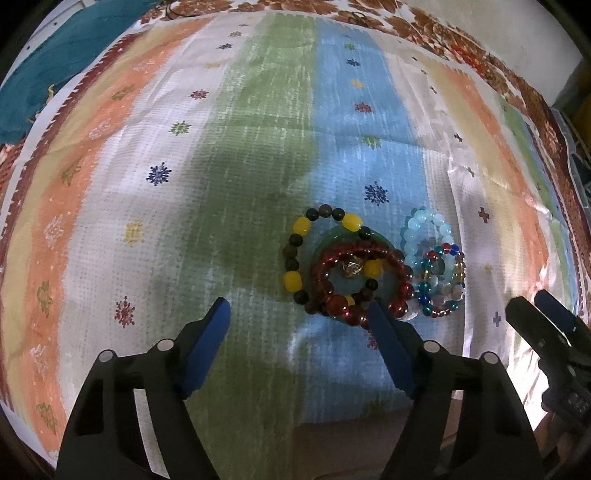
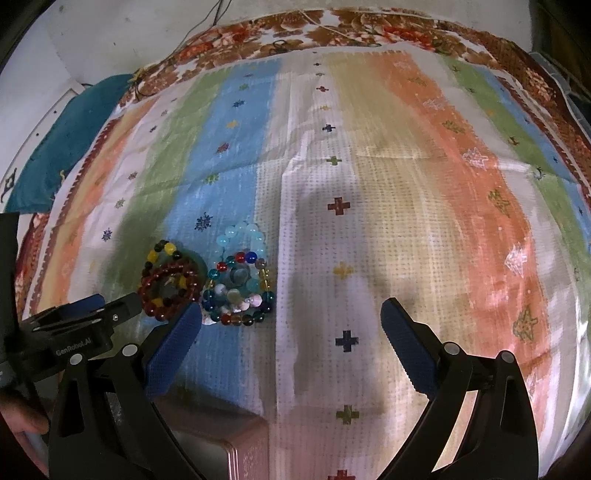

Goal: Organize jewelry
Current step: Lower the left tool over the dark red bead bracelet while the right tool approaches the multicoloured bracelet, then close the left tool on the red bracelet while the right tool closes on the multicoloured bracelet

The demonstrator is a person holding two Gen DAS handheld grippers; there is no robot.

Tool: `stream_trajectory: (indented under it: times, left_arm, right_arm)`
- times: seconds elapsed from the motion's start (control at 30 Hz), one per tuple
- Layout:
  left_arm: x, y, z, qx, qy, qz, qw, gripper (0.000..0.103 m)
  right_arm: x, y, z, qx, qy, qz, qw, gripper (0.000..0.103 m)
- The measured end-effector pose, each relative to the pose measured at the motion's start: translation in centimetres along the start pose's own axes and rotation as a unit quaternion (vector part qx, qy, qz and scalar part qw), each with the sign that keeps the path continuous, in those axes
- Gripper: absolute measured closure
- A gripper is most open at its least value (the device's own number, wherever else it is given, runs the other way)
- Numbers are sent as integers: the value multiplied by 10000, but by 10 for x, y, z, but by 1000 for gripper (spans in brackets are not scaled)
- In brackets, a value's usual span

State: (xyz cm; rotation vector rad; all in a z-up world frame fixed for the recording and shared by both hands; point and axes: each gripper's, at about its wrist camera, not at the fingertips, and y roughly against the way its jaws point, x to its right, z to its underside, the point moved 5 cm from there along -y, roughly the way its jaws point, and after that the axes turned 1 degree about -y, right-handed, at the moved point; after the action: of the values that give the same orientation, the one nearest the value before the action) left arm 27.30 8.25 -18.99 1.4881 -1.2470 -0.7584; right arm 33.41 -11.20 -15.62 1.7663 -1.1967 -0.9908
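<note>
Two piles of bead bracelets lie side by side on the striped cloth (image 1: pixel 258 147). The left pile has a yellow-and-dark bead bracelet (image 1: pixel 295 243), a dark red bead bracelet (image 1: pixel 400 271) and a green ring (image 1: pixel 384 238); it also shows in the right wrist view (image 2: pixel 168 280). The right pile holds light blue beads (image 1: pixel 417 225) and multicoloured beads (image 1: pixel 441 288), seen too in the right wrist view (image 2: pixel 240 284). My left gripper (image 1: pixel 299 314) is open and empty just short of the left pile. My right gripper (image 2: pixel 290 314) is open and empty, to the right of the piles.
A brown floral blanket (image 2: pixel 332 29) lies under the cloth at the far edge. A teal cloth (image 2: pixel 66 147) lies at the far left. A pinkish box corner (image 2: pixel 236 443) shows at the near edge. The other gripper (image 2: pixel 85 321) reaches in from the left.
</note>
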Motion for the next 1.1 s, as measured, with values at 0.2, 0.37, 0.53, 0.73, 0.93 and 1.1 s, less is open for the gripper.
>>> stream_trajectory:
  times: [0.2, 0.37, 0.53, 0.73, 0.93, 1.1]
  left_arm:
    - [2, -5, -3, -87, -47, 9, 10000, 43]
    - [4, -7, -6, -124, -83, 96, 9998, 54]
    - [8, -14, -6, -174, -179, 113, 9996, 61]
    - [10, -17, -7, -196, -251, 172, 9993, 72]
    - [11, -16, -5, -168, -279, 233, 9992, 82]
    - [13, -17, -6, -144, -311, 231, 9991, 84]
  right_arm:
    - [0, -13, -7, -72, -56, 3, 10000, 14]
    - [-4, -23, -10, -156, -28, -31, 9999, 19]
    - [-9, -33, -11, -240, 23, -36, 9997, 27]
    - [-14, -40, -13, -344, 22, -182, 9992, 37]
    - [-11, -54, -9, -603, -163, -384, 9973, 62]
    - [-12, -55, -8, -609, -116, -407, 9972, 77]
